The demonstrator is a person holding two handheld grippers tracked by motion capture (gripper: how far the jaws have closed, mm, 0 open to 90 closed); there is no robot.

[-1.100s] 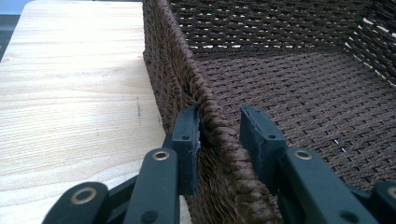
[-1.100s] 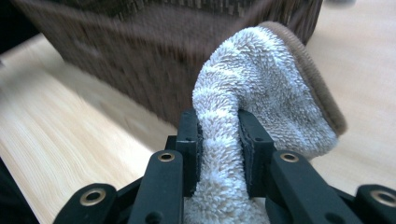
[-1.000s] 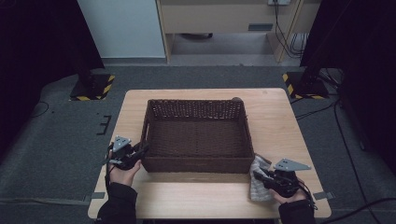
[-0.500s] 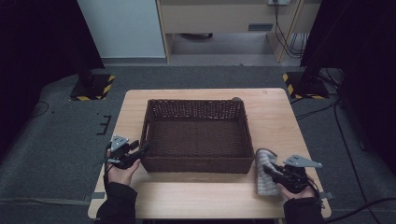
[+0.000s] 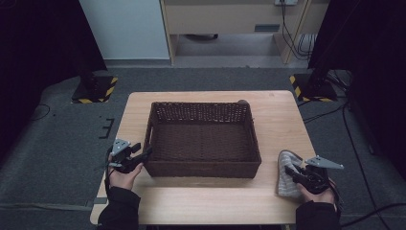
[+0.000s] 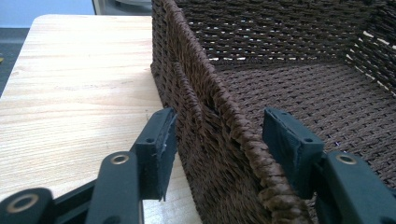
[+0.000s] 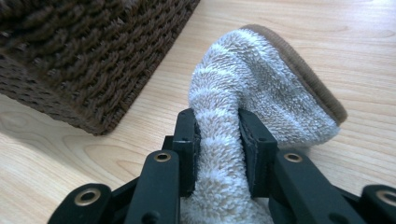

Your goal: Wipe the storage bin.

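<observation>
We are working at a light wooden table [image 5: 206, 203] on grey carpet, with dark stands at both back corners.

Starting from our left gripper [image 5: 143, 154] at about eight o'clock on the table: its jaws are straddling the left wall of the brown wicker basket [image 5: 203, 167], one outside and one inside, and they have just been opening. The pads are standing clear of the weave, so the grip is released. Our right gripper [image 5: 293, 170], at about four o'clock, is clenched on a fold of the grey towel [image 5: 286, 178], which is lying on the table just beside the basket's front right corner.

We judge that we are at the pick-up step: the basket has been let go and the towel is being gathered to go in. The next move calls for lifting the towel clear of the rim, carrying it toward ten o'clock and letting go over the basket floor, while keeping the loose end from snagging on the weave.

The left gripper view [image 6: 215, 158] is showing the gap between pads and wall, which the high view is too small to settle. The right gripper view is showing the towel [image 7: 261, 88] bunched between the pads, its brown edging, and the basket corner [image 7: 93, 60] close by.
</observation>
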